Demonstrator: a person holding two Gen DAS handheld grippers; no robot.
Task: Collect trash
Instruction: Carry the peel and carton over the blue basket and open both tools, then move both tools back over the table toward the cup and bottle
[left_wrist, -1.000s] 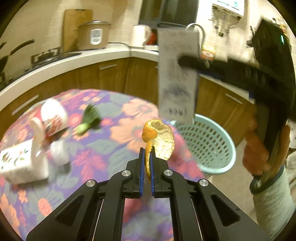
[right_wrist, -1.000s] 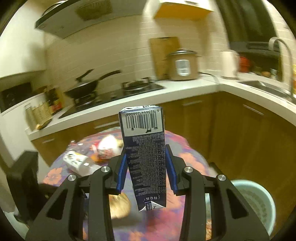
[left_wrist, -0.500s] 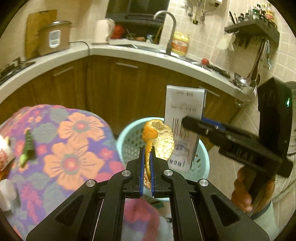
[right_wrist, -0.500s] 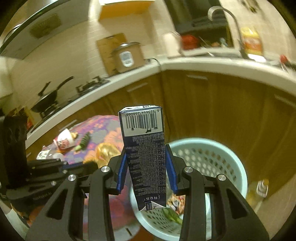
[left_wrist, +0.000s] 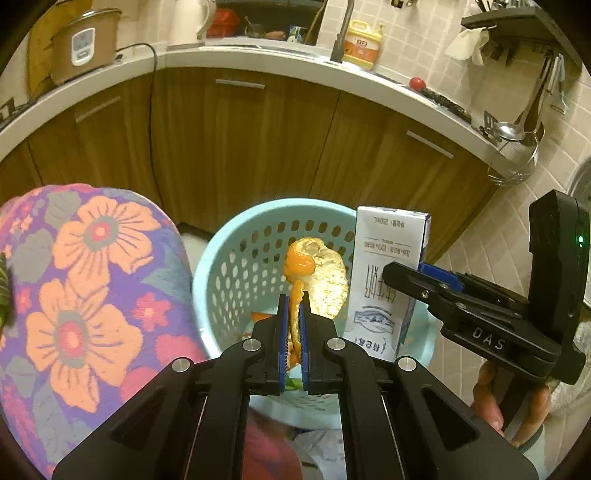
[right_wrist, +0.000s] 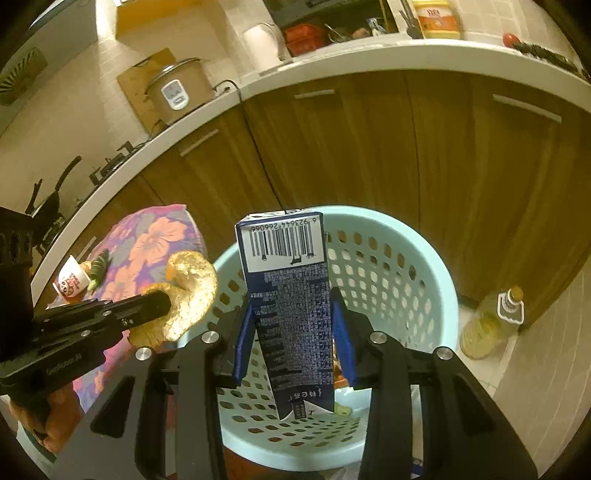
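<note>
**Both pieces of trash arriving over the basket**

Now that both hands are hanging above the basket (left_wrist: 207, 266) instead of the table (left_wrist: 92, 277), the left gripper (left_wrist: 293, 325) is pinching the orange peel (left_wrist: 321, 280) and the right gripper (right_wrist: 293, 332) is gripping the carton (right_wrist: 291, 314); release is coming next, I judge.

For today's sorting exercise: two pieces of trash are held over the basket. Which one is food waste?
The orange peel, pinched in the left tongs. The other is a printed drink carton with a barcode, gripped in the right tongs.

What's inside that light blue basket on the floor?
Inside the basket, orange peel scraps and something green lie at the bottom. The held carton and peel hide the rest.
</note>
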